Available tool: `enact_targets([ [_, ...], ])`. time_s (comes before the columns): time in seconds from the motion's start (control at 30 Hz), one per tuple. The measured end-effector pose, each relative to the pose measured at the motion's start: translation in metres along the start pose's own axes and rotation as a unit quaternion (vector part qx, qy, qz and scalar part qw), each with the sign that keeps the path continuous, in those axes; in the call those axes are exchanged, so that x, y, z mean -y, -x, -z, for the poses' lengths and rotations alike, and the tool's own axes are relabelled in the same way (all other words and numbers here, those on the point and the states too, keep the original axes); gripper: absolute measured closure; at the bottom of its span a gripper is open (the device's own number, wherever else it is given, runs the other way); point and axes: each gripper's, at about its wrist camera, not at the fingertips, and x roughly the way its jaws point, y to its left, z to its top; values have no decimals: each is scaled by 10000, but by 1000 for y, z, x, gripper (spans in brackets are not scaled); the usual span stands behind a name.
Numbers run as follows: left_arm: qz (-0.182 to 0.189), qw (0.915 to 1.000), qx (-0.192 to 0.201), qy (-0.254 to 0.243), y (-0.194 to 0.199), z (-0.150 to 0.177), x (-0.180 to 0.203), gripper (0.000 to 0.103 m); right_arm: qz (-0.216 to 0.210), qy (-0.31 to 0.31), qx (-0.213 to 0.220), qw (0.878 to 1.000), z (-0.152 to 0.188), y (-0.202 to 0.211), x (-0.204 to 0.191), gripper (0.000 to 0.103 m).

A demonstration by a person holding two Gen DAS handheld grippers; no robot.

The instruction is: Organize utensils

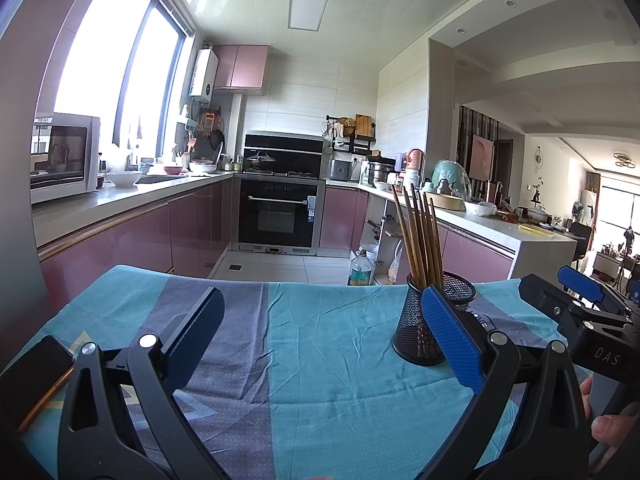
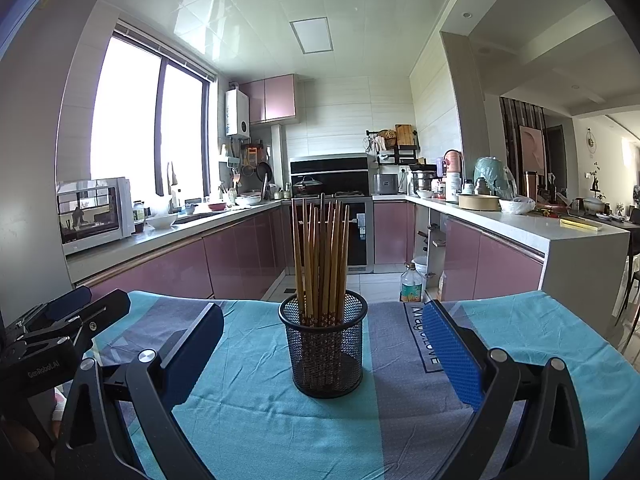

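**Chopsticks all in the cup, both tongs empty**

Both tongs are spread wide with nothing between the pads. The right gripper [image 2: 322, 344] faces the mesh cup [image 2: 323, 350] dead center in its frame; the left gripper [image 1: 320, 340] sees the cup at center right, partly behind its blue pad [image 1: 452, 340]. Both hover low over the teal cloth [image 2: 248, 412].

My guess is the sorting is basically done, or just starting. If a pull is next, I'd come in from above with the right one and pinch a single stick near its top. Steady the cup too, since mesh that light probably tips.

The cup holds a bundle of brown chopsticks [image 2: 320, 256], upright and fanned slightly. Nothing else in it that I can see. A phone [image 1: 38, 376] lies at the lower left of the left view.
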Motion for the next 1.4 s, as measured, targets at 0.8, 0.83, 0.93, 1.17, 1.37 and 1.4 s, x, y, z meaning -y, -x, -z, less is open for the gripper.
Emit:
enact_targets([
  [0.8, 6, 10000, -9, -13, 1, 2, -2, 6, 7, -13, -19, 10000, 1, -3, 0, 7],
  [0.83, 6, 10000, -7, -13, 1, 2, -2, 6, 7, -12, -21, 10000, 1, -3, 0, 7],
  [0.93, -1, 10000, -2, -20, 2, 3, -2, 6, -2, -12, -39, 10000, 3, -4, 0, 7],
  [1.17, -19, 10000, 4, -34, 2, 2, -1, 6, -5, -16, -54, 10000, 3, -5, 1, 7],
  [1.37, -59, 9998, 70, -156, 5, 4, 0, 6, -7, -28, -74, 10000, 3, -6, 1, 7],
  [1.4, -85, 9998, 90, -178, 6, 4, 0, 6, -1, -29, -75, 10000, 3, -6, 1, 7],
])
